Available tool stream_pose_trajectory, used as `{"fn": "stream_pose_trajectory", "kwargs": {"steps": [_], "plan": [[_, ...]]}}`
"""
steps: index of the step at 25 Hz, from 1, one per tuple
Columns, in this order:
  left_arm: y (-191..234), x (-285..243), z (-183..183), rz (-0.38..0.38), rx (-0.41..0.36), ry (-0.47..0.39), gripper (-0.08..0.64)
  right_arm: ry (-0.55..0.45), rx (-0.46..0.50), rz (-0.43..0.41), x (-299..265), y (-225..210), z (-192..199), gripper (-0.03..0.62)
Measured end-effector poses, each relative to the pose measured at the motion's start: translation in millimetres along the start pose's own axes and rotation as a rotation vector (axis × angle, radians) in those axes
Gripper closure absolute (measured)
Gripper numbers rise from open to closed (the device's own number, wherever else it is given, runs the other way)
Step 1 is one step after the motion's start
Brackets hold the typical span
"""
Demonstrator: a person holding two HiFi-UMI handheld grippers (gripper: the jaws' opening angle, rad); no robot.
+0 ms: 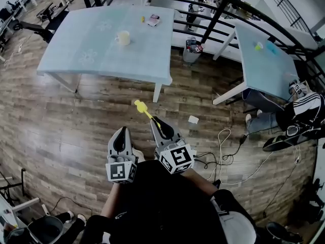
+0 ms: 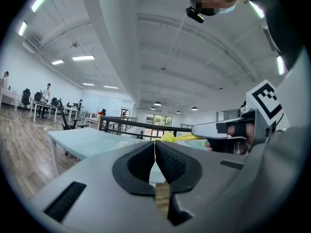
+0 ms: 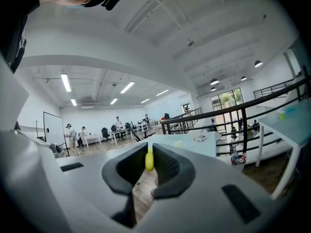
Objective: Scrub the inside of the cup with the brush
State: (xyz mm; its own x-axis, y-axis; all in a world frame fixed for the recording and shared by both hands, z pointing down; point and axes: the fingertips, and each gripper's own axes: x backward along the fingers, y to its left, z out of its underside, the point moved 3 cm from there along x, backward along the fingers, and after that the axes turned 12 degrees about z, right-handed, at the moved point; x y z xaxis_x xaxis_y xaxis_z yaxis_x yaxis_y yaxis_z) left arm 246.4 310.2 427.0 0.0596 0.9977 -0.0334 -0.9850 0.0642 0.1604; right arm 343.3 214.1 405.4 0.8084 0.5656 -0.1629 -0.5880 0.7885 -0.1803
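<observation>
A cream cup [image 1: 122, 37] stands on the pale blue table [image 1: 91, 55], well ahead of both grippers. My right gripper [image 1: 157, 122] is shut on the handle of a yellow brush [image 1: 143, 109], whose head points toward the table; the handle end [image 3: 149, 162] shows between its pads. My left gripper [image 1: 121, 134] hangs beside it on the left, shut with nothing between its jaws [image 2: 155, 149]. In the left gripper view the right gripper and brush [image 2: 182, 137] cross at the right. Both grippers hover over the wooden floor, short of the table.
A second pale blue table [image 1: 264, 60] stands at the right, with a seated person's legs [image 1: 284, 118] beside it. A black railing [image 1: 213, 14] runs behind the tables. Cables [image 1: 223, 146] and a small white box [image 1: 193, 119] lie on the floor. A bin [image 1: 192, 50] stands between the tables.
</observation>
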Motion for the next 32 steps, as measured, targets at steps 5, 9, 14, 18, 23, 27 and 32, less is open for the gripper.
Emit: {"fn": "stream_pose_trajectory", "kwargs": {"steps": [5, 9, 14, 18, 23, 27, 32], "plan": [[37.3, -9.1, -9.0, 0.039, -0.025, 0.009, 0.546, -0.001, -0.006, 0.039, -28.2, 23.7, -5.2, 0.554], [66.9, -21.0, -15.1, 0.092, -0.011, 0.001, 0.546, -0.007, -0.003, 0.071, -52.3, 44.3, -9.9, 0.554], [107.8, -31.9, -29.3, 0.139, -0.018, -0.027, 0.546, -0.027, 0.009, 0.103, -87.0, 72.1, -12.8, 0.552], [138.1, -28.4, -33.2, 0.159, -0.023, -0.028, 0.546, -0.03, 0.021, 0.11, -107.0, 96.5, -8.5, 0.554], [166.3, -18.0, -37.1, 0.163, -0.046, -0.012, 0.546, -0.027, 0.02, 0.118, -127.6, 116.8, -8.8, 0.552], [192.3, -4.4, -38.2, 0.13, -0.033, -0.015, 0.546, -0.011, 0.027, 0.102, -144.0, 137.2, -2.1, 0.552], [219.4, 10.4, -30.3, 0.078, 0.015, -0.014, 0.546, 0.009, 0.047, 0.068, -157.1, 160.4, 5.2, 0.552]]}}
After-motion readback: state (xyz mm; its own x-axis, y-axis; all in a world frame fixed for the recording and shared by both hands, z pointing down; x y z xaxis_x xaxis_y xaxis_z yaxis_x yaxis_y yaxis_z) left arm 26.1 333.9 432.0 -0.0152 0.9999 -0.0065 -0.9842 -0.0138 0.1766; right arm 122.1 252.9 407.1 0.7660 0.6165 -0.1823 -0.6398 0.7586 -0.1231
